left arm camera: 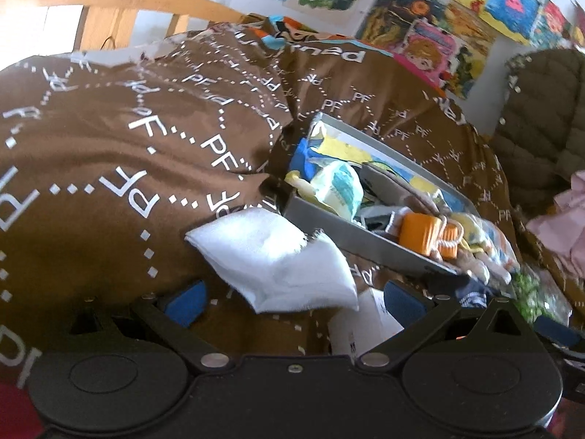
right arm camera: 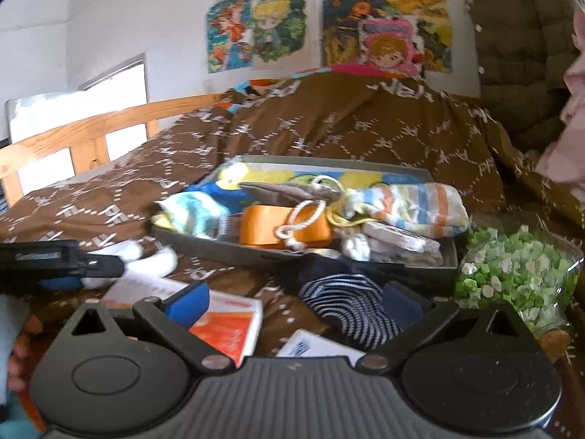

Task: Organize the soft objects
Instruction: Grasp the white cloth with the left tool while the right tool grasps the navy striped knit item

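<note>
Your left gripper [left arm camera: 292, 300] stands wide apart over the brown quilt [left arm camera: 109, 153], the white cloth [left arm camera: 278, 256] lying loose between its fingers beside the grey tray [left arm camera: 329, 226]; your right gripper [right arm camera: 296, 303] is equally wide, the striped sock [right arm camera: 351, 307] lying ungripped between its fingers, just before the tray.

Left tongs [left arm camera: 292, 298] spread wide above brown bedspread [left arm camera: 109, 153]; white cloth [left arm camera: 278, 259] between blue pads; grey tray [left arm camera: 329, 226] of soft items just beyond.
</note>
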Motion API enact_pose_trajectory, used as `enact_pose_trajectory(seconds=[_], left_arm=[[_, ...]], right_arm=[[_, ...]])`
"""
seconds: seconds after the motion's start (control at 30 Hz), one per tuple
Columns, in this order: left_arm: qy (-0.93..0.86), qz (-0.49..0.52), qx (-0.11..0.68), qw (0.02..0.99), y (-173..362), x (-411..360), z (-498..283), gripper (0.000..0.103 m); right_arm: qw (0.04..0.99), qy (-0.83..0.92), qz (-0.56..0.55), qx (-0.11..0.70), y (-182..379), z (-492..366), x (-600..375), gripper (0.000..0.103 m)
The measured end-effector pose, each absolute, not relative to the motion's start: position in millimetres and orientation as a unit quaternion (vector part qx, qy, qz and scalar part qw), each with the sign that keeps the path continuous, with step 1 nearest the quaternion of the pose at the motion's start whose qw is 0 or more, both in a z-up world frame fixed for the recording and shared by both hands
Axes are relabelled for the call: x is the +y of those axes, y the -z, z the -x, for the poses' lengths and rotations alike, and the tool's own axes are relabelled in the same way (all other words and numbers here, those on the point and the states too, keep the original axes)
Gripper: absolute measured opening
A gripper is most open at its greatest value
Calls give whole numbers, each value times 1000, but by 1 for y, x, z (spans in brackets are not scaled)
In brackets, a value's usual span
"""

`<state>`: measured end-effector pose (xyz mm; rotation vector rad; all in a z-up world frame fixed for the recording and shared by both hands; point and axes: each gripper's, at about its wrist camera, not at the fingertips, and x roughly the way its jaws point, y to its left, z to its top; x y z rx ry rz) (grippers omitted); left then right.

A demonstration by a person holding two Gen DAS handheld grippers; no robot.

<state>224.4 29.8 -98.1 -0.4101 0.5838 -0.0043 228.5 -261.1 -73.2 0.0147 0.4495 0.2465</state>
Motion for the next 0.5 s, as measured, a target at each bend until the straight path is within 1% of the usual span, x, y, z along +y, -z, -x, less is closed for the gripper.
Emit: enact_pose_trajectory(seconds=[0.2, 0.3, 0.4, 0.47, 0.5], left_arm=[[7, 234, 284, 930, 102, 34, -236, 102], [4, 241, 283, 928, 103, 34, -239, 98], [2, 246, 288, 925, 105, 33, -243, 87], [4, 252, 292, 923, 107, 33, -247, 75], [5, 256, 295, 921, 108, 33, -249, 72]], right_arm=[[961, -110, -39, 250, 85, -257, -273, 103], [958, -110, -40, 261, 91, -268, -272, 103], [955, -108, -47, 272, 97, -278, -270, 102], [952, -107, -55, 281, 99, -286, -268, 100], [951, -106, -61, 285, 100, -291, -267, 100]])
